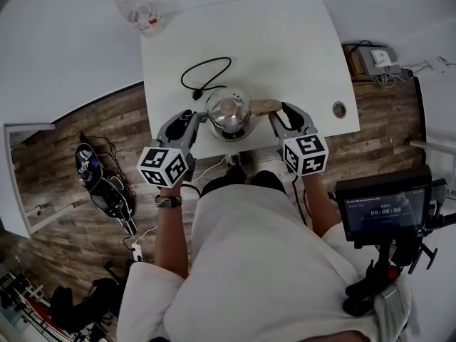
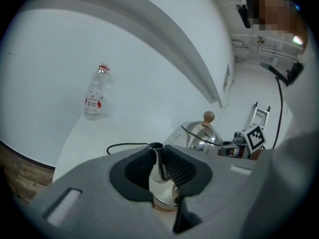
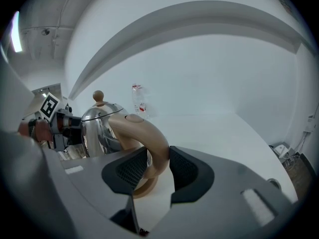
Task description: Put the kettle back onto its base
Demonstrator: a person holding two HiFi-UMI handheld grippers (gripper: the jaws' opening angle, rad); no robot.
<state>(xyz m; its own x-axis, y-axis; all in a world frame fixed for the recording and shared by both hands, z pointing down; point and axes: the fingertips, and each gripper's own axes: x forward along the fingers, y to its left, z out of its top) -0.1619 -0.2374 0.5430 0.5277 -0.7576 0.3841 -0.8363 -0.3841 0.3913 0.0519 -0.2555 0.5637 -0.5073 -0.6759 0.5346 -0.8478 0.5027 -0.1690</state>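
Kettle [image 1: 229, 112] of polished steel stands upright near the front edge of the white table [image 1: 285, 41], straight ahead of the person and between the two grippers. Its domed lid is on, topped by a round wooden knob [image 2: 208, 116], so what it holds cannot be seen. Whether it sits on its base is unclear; only a pale ring shows low under the spout in the left gripper view.

The left gripper [image 1: 198, 117] is nearly closed, with its ribbed black pads pressed on either side of the narrow chrome spout [image 2: 156, 158]. The right gripper [image 1: 278, 112] is partly closed on the tan curved handle [image 3: 142, 133], which passes down between its jaws and touches both pads. Each gripper carries its marker cube close to the person's hands.

A black cord [image 1: 206, 73] lies in a loop on the table just behind the kettle. At the far left corner stands a clear plastic bottle [image 1: 139, 11] with a red cap and a red-and-white label, upright and well apart from the kettle; its fill level cannot be made out. A round cable hole [image 1: 339, 109] sits near the table's right edge.

Off the table to the right, a small screen [image 1: 388, 209] on a stand shows a timer. Wood-plank flooring [image 1: 85, 134] surrounds the table, with a white power strip [image 1: 137, 246] lying on it to the left.
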